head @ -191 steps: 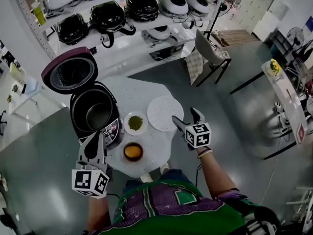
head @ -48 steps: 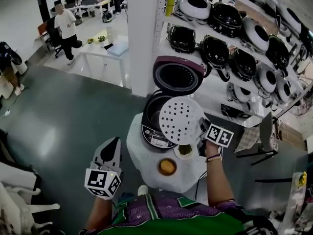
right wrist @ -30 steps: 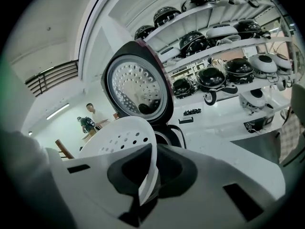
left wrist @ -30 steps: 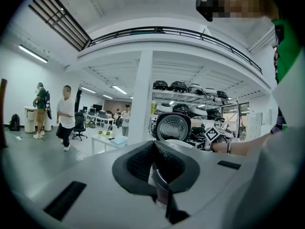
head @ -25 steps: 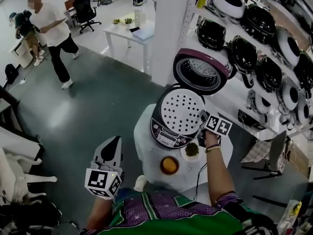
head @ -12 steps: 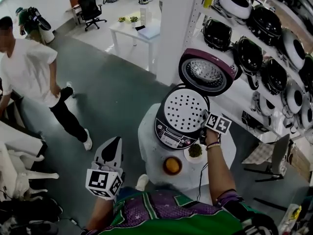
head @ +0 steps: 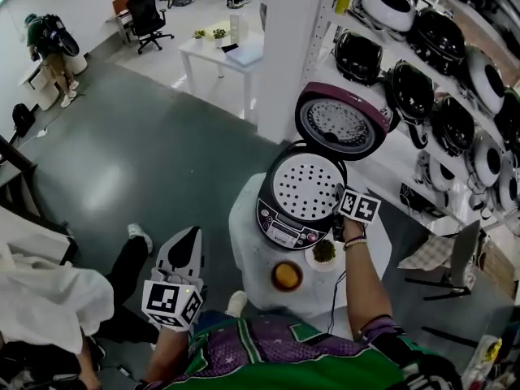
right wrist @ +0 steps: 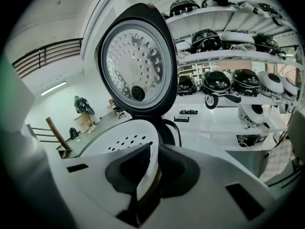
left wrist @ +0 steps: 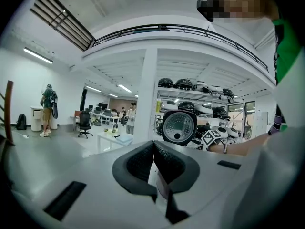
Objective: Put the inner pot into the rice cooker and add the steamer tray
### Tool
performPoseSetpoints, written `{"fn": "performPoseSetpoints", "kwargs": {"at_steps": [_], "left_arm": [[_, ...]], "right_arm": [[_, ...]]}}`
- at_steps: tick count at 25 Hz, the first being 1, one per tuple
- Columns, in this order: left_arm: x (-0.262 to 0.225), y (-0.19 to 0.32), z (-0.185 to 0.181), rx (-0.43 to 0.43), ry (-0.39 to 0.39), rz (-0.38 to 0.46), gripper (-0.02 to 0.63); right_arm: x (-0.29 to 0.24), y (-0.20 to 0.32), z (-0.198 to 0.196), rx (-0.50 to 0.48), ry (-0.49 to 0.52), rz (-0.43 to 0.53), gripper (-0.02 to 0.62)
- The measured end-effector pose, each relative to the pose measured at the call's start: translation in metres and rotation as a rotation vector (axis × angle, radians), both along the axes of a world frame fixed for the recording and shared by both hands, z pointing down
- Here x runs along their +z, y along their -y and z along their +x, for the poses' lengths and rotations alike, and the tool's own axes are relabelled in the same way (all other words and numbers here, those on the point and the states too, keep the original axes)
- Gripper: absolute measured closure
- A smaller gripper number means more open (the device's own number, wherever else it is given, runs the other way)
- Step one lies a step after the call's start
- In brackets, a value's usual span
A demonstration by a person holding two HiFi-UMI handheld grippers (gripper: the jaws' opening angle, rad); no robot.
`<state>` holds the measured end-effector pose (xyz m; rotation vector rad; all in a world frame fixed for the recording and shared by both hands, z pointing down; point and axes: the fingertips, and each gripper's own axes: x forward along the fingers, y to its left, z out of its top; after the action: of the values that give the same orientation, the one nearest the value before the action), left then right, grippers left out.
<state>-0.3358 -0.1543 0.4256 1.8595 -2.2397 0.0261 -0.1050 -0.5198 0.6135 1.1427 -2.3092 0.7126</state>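
Down comes the steamer tray [head: 307,187]: a moment ago it hung tilted over the pot, and now it lies flat across the mouth of the rice cooker [head: 284,227], holes up, straight ahead of the right gripper [head: 340,197]. That gripper is at the tray's right edge, and the right gripper view tells the story, with the thin white rim of the steamer tray [right wrist: 121,140] running right between the pads of the right gripper [right wrist: 153,149]. Its jaws have just been easing apart a touch, yet the pads look to be on the rim, so call it a light pinch on the tray. Beyond the gripper and a little above it the open lid [head: 340,124] stands upright behind the cooker, its dotted inner face turned toward the camera, and it fills the right gripper view too [right wrist: 136,63]. Just on the wearer's side of that gripper sits a small plate of greens [head: 323,252], and near it, further toward the wearer, a bowl with orange contents [head: 286,275], both on the round white table [head: 248,246]. Over on the other side, the left gripper [head: 190,236] hangs well apart from the cooker, off the table's edge, its jaws pressed together with nothing between them [left wrist: 153,144]. A passer-by in white [head: 49,299] has moved down into the corner beyond it.
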Motion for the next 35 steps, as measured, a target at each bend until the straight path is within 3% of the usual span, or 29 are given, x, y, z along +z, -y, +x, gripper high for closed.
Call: {"fn": "performPoseSetpoints", "kwargs": {"at_steps": [3, 15, 22, 26, 35], "left_arm": [[-0.004, 0.005, 0.001, 0.012, 0.000, 0.001, 0.584], [-0.008, 0.025, 0.007, 0.091, -0.007, 0.029, 0.584], [-0.011, 0.032, 0.014, 0.205, -0.018, 0.056, 0.584], [-0.014, 0.031, 0.017, 0.269, -0.026, 0.067, 0.584], [-0.016, 0.016, 0.032, 0.433, -0.061, 0.095, 0.584]], "right_arm": [[-0.006, 0.001, 0.006, -0.001, -0.015, 0.017, 0.511], [-0.015, -0.012, 0.042, 0.069, 0.023, 0.019, 0.514], [-0.023, -0.060, 0.070, 0.098, 0.031, 0.031, 0.542], [-0.044, -0.087, 0.088, 0.128, 0.033, 0.068, 0.584], [-0.111, -0.171, 0.118, 0.170, 0.065, 0.205, 0.589]]}}
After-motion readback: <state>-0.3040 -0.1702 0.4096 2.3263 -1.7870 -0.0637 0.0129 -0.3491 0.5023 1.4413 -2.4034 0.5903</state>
